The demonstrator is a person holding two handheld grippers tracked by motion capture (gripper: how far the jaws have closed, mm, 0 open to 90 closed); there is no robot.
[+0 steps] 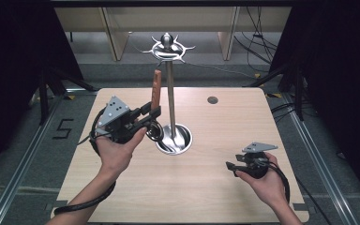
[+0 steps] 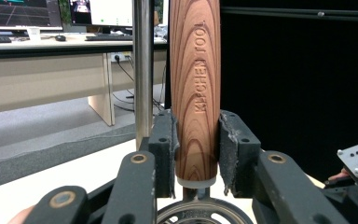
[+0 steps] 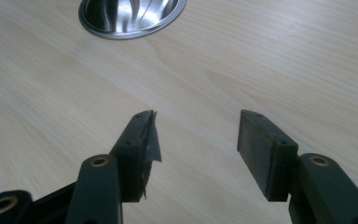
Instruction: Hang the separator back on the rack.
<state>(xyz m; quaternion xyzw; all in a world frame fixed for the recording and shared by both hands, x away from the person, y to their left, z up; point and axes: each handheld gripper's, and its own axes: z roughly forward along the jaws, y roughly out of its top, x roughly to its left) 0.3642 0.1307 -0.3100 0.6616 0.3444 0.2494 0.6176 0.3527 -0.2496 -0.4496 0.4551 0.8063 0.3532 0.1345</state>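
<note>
My left gripper (image 1: 151,113) is shut on a kitchen tool's wooden handle (image 1: 156,87), which stands upright just left of the steel stand's pole (image 1: 170,96). In the left gripper view both pads press the handle (image 2: 196,88), stamped KITCHEN TOOL, and the tool's round metal head (image 2: 205,214) hangs below the jaws. The pole (image 2: 143,70) rises close behind on the left. The stand has a hook crown (image 1: 168,47) on top and a round steel base (image 1: 174,139). My right gripper (image 1: 229,166) rests low on the table at the right, open, with nothing between its pads (image 3: 196,135).
The light wooden table (image 1: 183,187) has a small grey grommet (image 1: 212,100) near its far edge. The steel base (image 3: 130,16) lies ahead of the right gripper. Black curtains flank the table; desks with monitors (image 2: 23,14) stand beyond it.
</note>
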